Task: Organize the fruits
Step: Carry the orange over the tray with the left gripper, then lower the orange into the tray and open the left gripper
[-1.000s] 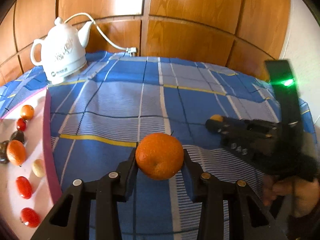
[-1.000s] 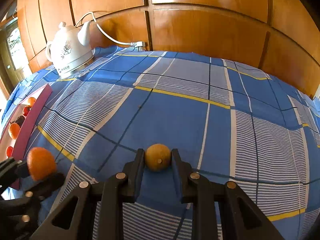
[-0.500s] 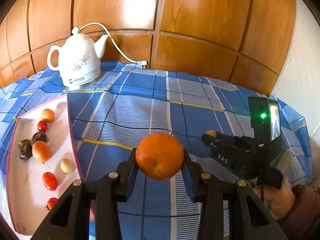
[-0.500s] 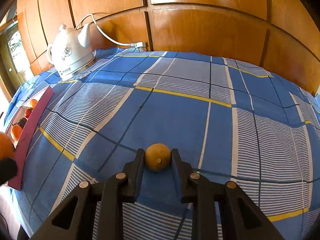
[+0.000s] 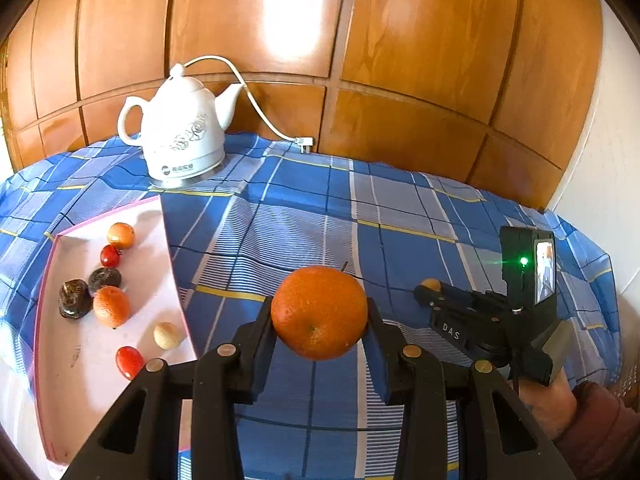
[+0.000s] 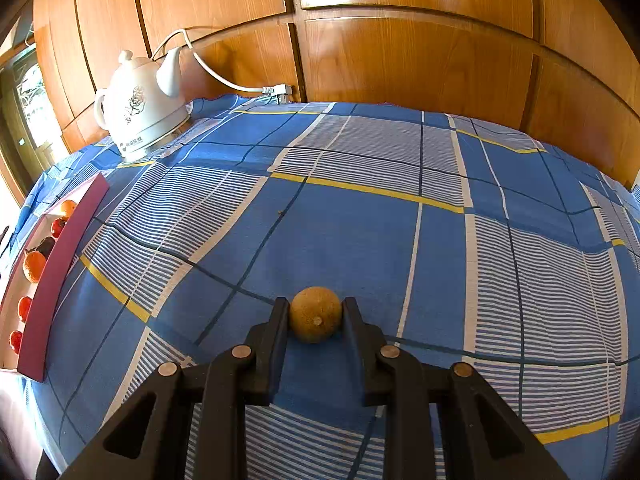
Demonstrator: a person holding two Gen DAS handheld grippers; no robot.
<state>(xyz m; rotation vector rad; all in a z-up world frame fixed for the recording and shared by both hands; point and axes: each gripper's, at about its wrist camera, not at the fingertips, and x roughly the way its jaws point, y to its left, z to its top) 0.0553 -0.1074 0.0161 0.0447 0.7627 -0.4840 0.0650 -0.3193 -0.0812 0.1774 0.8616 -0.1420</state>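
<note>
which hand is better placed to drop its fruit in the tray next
Left, probably. The left gripper holds the orange right beside the pink tray. The right gripper, shut on the small tan fruit, sits farther across the cloth from it.

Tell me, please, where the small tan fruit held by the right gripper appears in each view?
Left wrist view: small tan fruit, right of centre, at the right gripper's tip.
Right wrist view: lower centre, clamped between the fingers.
Shared landmark: white kettle, upper left in both.
</note>
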